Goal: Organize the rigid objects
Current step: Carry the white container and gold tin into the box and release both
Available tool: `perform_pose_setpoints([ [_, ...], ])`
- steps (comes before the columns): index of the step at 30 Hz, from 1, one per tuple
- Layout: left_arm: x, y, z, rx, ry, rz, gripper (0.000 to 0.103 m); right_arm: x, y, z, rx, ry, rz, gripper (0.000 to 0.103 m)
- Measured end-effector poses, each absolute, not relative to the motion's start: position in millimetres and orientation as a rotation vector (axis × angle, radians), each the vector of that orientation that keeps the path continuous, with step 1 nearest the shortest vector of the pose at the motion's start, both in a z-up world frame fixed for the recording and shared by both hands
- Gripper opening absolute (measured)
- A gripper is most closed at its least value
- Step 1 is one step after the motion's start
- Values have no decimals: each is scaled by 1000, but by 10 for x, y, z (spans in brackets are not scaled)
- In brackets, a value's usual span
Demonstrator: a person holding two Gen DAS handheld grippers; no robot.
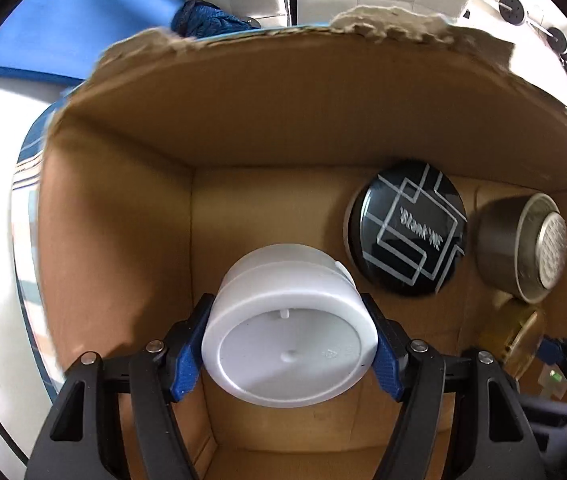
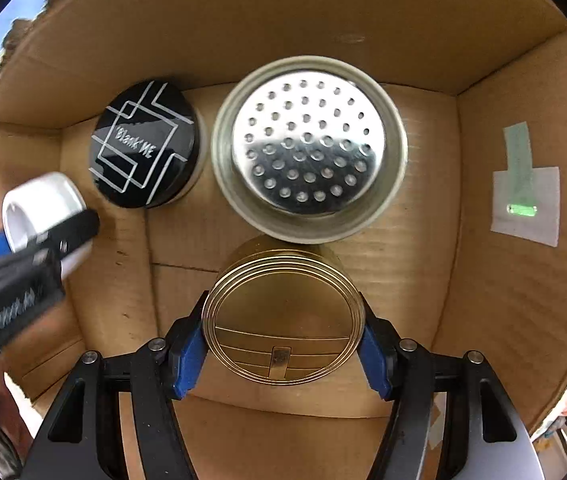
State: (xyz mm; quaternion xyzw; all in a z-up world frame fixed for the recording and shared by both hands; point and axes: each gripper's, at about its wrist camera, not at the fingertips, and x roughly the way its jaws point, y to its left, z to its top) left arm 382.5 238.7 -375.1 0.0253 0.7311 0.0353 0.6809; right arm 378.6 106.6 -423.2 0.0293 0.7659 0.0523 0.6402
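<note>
My left gripper is shut on a white round plastic container and holds it inside a cardboard box, near its left wall. My right gripper is shut on a gold round tin inside the same box, just in front of a steel cup with a perforated bottom. A black round tin with white line print stands left of the steel cup. The left gripper with the white container shows at the left in the right wrist view.
The box has torn upper edges. A white label with green tape sticks to the box's right inner wall. The black tin and steel cup stand at the back right in the left wrist view. A blue mat lies beyond the box.
</note>
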Motion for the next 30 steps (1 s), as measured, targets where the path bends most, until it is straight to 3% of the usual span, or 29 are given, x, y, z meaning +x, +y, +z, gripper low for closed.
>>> perform_pose_setpoints([
  [22,4033,2374,-3967,25,1698,12,69,3935,934,-4479,51,1765,32,68],
  [27,4115,2600,-3847,-40,1690,61,85,3940,918,-4469,78,1779,37,70],
  [30,4101,2636,-3692,-53,1671,58,94,3962,897,-4351,101,1783,63,77],
])
